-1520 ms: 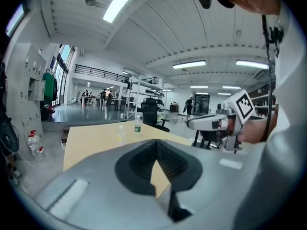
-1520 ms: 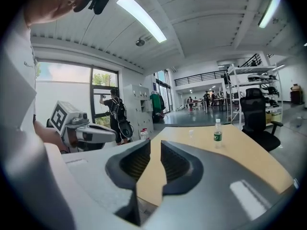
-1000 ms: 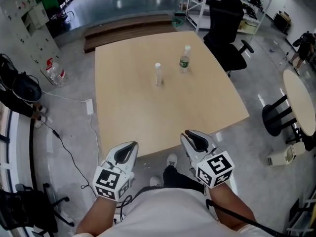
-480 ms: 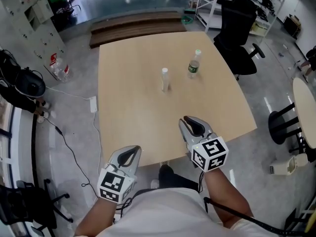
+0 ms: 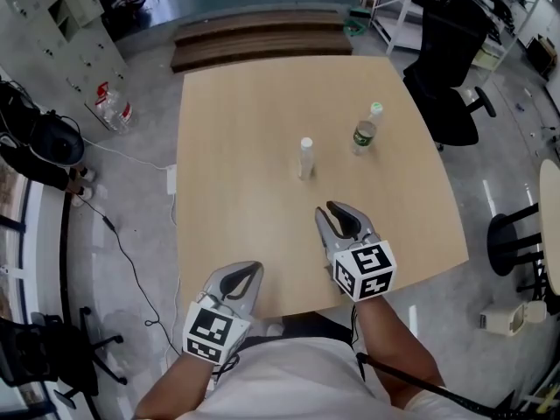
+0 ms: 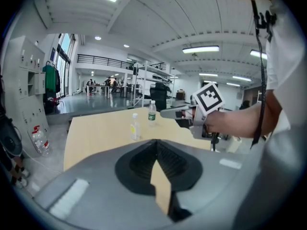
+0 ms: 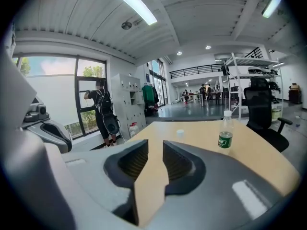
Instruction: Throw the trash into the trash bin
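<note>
- Two upright, white-capped bottles are counted on the worktop (image 5: pixel 245 121): a clear bottle (image 5: pixel 305 157) and a green-labelled bottle (image 5: pixel 365 134).
- The left gripper (image 5: pixel 248 269) jaws are pressed together; the right gripper (image 5: pixel 338 211) jaws are opening, narrowly parted, empty.

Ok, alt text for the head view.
At a wooden table's near edge, the left gripper and right gripper point toward a clear bottle and a green-labelled bottle, both upright. The right gripper's jaws are opening, nothing between them.
</note>
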`<state>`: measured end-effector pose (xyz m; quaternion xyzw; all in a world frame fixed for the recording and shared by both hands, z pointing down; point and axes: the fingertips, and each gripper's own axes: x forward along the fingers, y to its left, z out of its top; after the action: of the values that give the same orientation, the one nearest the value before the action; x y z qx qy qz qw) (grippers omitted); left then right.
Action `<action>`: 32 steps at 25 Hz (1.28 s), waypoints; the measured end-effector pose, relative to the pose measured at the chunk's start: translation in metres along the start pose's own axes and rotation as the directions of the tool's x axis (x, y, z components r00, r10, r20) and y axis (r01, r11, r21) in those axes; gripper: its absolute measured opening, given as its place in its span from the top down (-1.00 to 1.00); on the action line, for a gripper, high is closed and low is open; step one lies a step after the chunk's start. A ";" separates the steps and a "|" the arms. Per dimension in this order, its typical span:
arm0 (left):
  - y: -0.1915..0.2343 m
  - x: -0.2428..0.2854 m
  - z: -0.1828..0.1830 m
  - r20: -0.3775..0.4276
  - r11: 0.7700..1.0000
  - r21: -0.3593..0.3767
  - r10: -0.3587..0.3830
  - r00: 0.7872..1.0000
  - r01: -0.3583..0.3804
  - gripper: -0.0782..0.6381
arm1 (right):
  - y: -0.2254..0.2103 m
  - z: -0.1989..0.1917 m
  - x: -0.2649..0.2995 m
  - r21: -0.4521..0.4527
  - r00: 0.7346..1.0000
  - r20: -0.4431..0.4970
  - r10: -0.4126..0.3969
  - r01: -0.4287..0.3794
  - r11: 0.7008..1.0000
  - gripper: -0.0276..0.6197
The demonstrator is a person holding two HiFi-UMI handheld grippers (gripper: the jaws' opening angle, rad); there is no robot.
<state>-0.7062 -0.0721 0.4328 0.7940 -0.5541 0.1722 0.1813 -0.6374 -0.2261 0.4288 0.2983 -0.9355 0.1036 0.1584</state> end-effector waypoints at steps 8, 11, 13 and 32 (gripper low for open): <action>0.019 0.033 0.009 -0.047 1.000 -0.009 0.008 0.999 -0.008 0.76 | -0.028 -0.001 0.045 0.008 0.999 -0.032 0.009 -0.009 1.000 0.46; 0.027 0.042 0.004 -0.071 1.000 -0.021 0.014 0.997 -0.015 0.76 | -0.038 -0.003 0.064 0.008 0.999 -0.044 0.002 -0.002 1.000 0.43; 0.032 0.047 0.002 -0.085 0.999 -0.025 0.017 0.996 -0.019 0.76 | -0.045 -0.005 0.077 0.011 0.999 -0.053 -0.003 0.003 1.000 0.42; 0.052 0.067 -0.022 -0.161 0.996 -0.073 0.032 0.986 -0.044 0.76 | -0.079 -0.016 0.168 -0.080 0.994 -0.086 -0.064 0.057 0.995 0.30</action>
<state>-0.7345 -0.1329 0.4886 0.7594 -0.5591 0.2175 0.2518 -0.7170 -0.3732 0.5116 0.3152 -0.9215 0.0755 0.2140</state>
